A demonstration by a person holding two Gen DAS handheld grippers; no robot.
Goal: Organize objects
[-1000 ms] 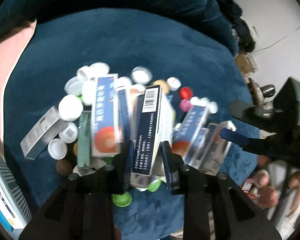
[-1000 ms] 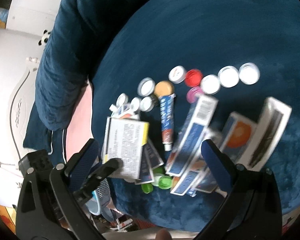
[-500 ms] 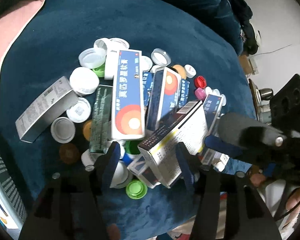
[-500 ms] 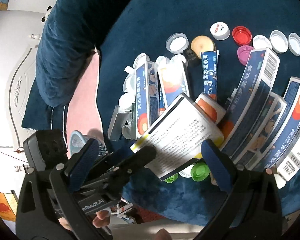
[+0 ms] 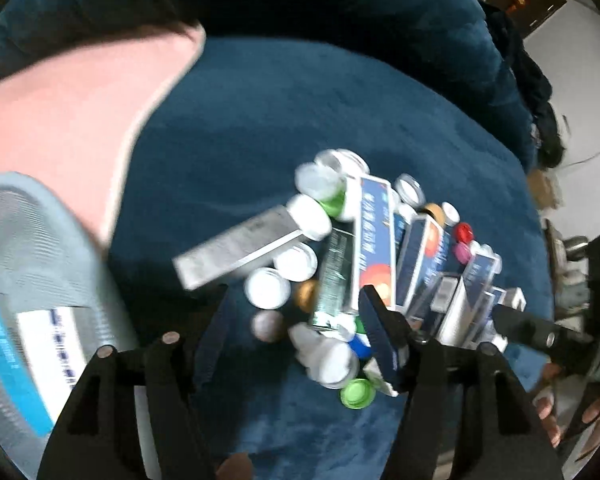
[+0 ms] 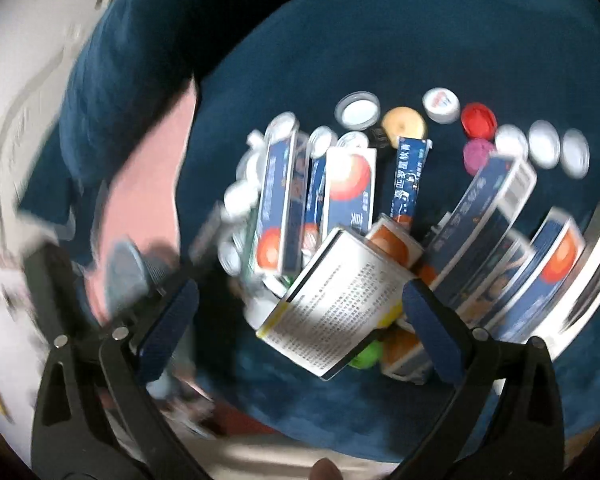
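A heap of blue-and-orange medicine boxes (image 6: 352,192) and loose bottle caps (image 6: 358,110) lies on a dark blue cushion (image 5: 300,120). A white box with black edges (image 6: 336,296) rests tilted on top of the heap. My left gripper (image 5: 296,320) hovers over the heap's left side, above a grey box (image 5: 236,248) and white caps (image 5: 266,290). Its jaws are opening and the pads touch nothing. My right gripper (image 6: 300,312) stands wide open above the white box without touching it. Its black finger (image 5: 540,334) also shows in the left wrist view.
A grey mesh basket (image 5: 28,240) holding a blue-and-white box (image 5: 28,360) stands at the left. Pink fabric (image 5: 68,108) lies behind it. A green box (image 5: 334,276) sits in the heap, a green cap (image 5: 356,394) at its near edge. A person's hand (image 5: 548,412) is at the lower right.
My left gripper let go of the white box, which now lies on the heap, opened and swung left toward the basket. The right gripper rolled and shifted over the pile, still open.
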